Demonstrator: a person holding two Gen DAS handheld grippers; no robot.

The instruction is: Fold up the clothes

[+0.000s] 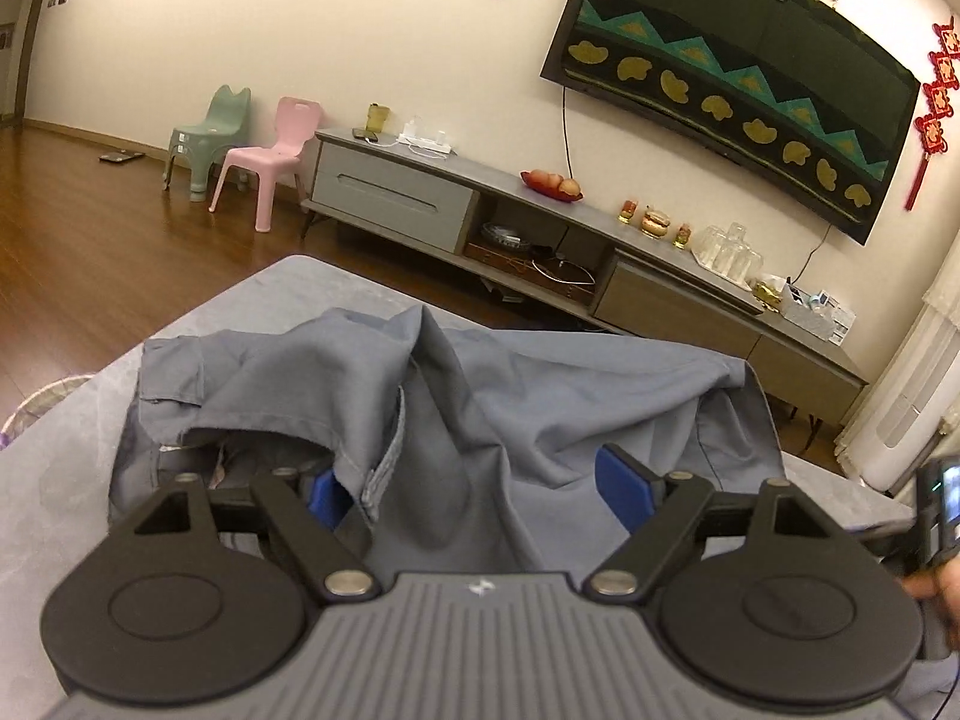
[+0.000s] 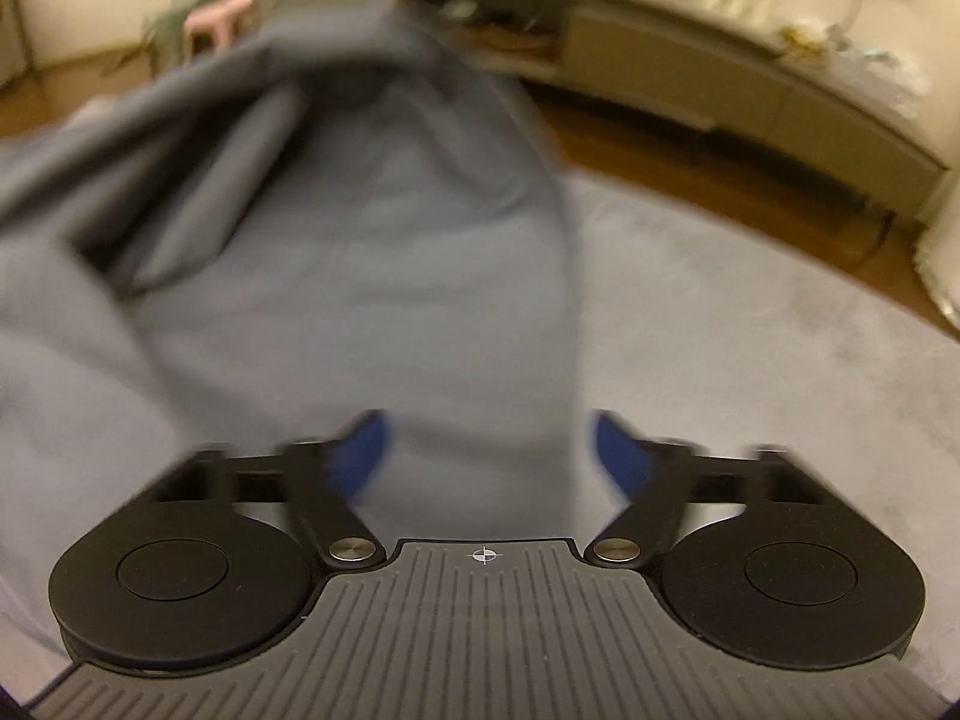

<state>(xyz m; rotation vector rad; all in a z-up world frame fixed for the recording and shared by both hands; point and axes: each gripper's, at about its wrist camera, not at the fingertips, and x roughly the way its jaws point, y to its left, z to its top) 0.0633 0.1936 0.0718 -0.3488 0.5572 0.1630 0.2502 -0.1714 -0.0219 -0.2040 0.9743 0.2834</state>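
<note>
A crumpled blue-grey cotton garment point(image 1: 480, 396) lies in a heap on a grey, soft-covered bench point(image 1: 78, 468), spread across most of its width. One flap near the left side is turned over, showing a paler inner band and a seam.

The left gripper point(image 1: 480, 486), black with blue pads, sits low over the near edge of the garment. Its jaws stand wide apart, released, with a raised fold of the cloth lying between them. The left blue pad point(image 1: 327, 495) is partly tucked behind a fabric edge; the right one stands clear beside the fold. Neither pad presses the cloth.

The right wrist view is blurred. The right gripper point(image 2: 489, 450) points steeply down at the same garment point(image 2: 336, 252), where a long strip of the fabric runs away from it towards the far edge of the bench point(image 2: 750, 324). Its jaws are partly apart with the strip between them, and the right pad shows a gap from the cloth edge, so nothing is clenched.

At the right edge of the left view, part of the person's hand point(image 1: 936, 588) shows.

Behind the bench are a wooden floor point(image 1: 108, 240), a long grey TV cabinet point(image 1: 540, 228), a wall-mounted television point(image 1: 738, 72), a pink plastic child's chair point(image 1: 270, 156) and a green one point(image 1: 207, 132).
</note>
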